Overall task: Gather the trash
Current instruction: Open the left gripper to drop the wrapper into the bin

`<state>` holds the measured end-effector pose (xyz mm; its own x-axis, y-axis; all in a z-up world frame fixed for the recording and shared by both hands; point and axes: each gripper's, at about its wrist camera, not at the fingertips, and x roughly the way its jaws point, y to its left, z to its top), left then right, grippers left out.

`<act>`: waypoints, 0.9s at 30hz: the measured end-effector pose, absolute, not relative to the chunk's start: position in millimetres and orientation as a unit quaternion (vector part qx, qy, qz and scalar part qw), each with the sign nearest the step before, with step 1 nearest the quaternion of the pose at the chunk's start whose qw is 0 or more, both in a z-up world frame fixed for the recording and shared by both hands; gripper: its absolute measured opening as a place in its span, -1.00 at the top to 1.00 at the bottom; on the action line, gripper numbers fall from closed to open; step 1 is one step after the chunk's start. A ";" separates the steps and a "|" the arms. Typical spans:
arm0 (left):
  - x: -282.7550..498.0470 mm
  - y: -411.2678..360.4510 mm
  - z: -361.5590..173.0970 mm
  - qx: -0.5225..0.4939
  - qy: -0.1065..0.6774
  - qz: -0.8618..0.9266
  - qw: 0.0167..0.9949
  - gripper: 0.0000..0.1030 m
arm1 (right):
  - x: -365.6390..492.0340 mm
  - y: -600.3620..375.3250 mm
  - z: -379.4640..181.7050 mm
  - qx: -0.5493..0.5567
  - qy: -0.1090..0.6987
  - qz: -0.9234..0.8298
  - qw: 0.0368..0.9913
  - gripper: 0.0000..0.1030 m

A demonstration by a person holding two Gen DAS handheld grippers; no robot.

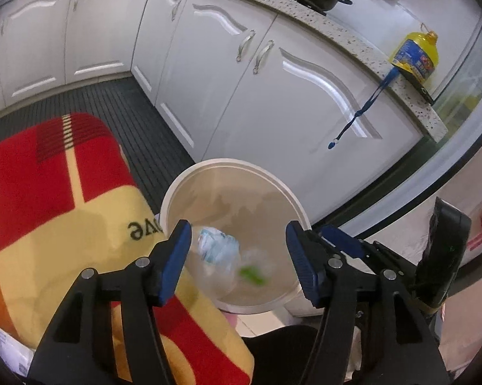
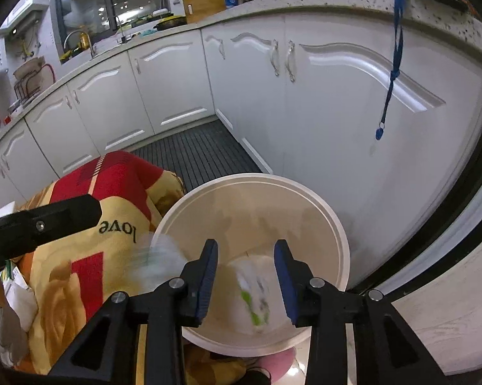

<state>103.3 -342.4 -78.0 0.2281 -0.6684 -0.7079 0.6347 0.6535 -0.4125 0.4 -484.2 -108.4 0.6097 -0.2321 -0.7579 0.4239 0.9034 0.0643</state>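
Blurred crumpled plastic trash (image 1: 220,250) with a green bit inside the round white bin (image 1: 231,164)

The red and yellow blanket (image 2: 90,234) bore the one readable word, "love", upside down; the yellow bottle's label (image 1: 416,54) stayed illegible.

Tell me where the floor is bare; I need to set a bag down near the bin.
Free: dark ribbed floor mat between white cabinets and red-yellow blanket. Crowded: around the round white bin, blanket against its rim.
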 end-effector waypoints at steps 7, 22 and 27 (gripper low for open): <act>94.4 -324.9 -66.6 -0.005 0.446 -0.399 0.801 -0.16 | -3.3 -480.7 -108.9 0.125 0.397 -0.180 0.891 0.20; 67.5 -247.9 -42.4 0.033 0.390 -0.326 0.860 -0.16 | 3.2 -440.4 -90.1 0.122 0.383 -0.147 0.904 0.16; 58.6 -212.1 -34.0 0.023 0.384 -0.307 0.870 -0.17 | 10.0 -410.6 -80.4 0.112 0.376 -0.120 0.912 0.09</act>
<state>58.6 -212.1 -34.0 0.5162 -0.5173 -0.6826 0.5524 0.8101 -0.1962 10.0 -410.6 -80.4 0.6877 -0.1354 -0.7133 0.3036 0.9461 0.1131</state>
